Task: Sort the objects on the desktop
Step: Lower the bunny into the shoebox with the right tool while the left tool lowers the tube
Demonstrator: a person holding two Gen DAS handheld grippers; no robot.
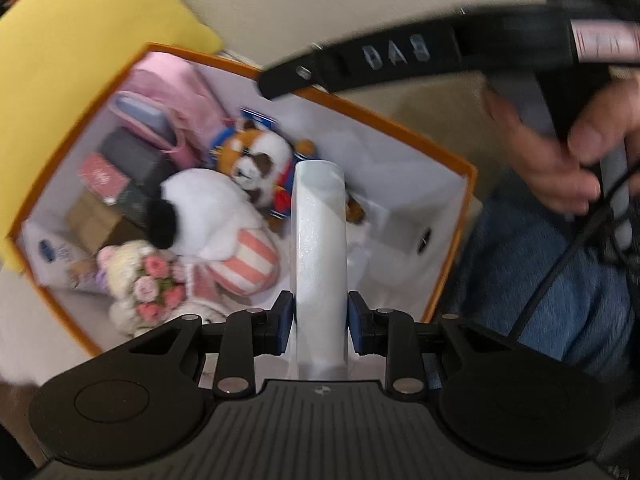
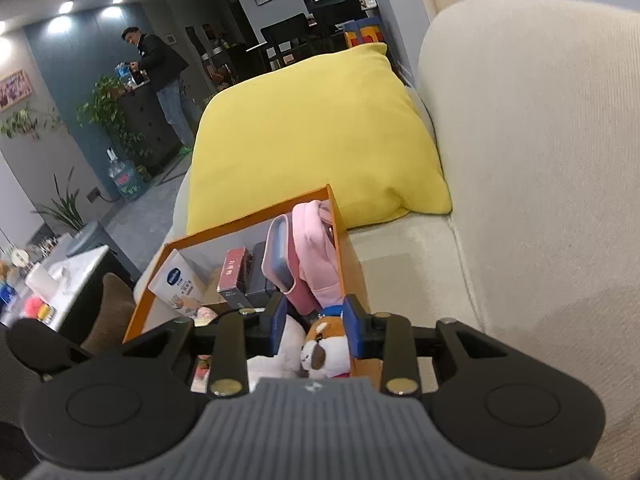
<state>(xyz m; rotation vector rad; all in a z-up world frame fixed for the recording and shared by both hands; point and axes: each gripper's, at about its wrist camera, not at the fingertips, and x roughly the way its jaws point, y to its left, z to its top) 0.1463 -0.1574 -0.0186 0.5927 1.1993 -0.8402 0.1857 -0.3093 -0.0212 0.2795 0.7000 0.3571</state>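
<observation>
Left hand-held gripper: you have it clenched on a white, glossy, flat-sided cylinder, one blue pad pressed to each side
White cylinder: it stands up between your fingers, above the orange-rimmed cardboard box, over the box's near right part
Orange-rimmed box: it sits on the cream fabric sofa, just beside the big yellow cushion, which touches its far edge
Box contents: a brown-and-white plush dog lies near the box's middle; a white plush with a black patch lies against it, toward the box's near left; a pink-and-white striped ball and a bunch of pink fabric roses sit at the near edge; a pink cloth pouch, a grey box and a red box lean at the far side
Right hand-held gripper: your fingers stand apart, released, with nothing pinched; the plush dog's head shows between them, inside the box, and whether a pad touches it cannot be told
Your right hand: it grips the handle at the box's right side, over your blue jeans
Beyond the box: a man in a dark jacket stands well apart
</observation>
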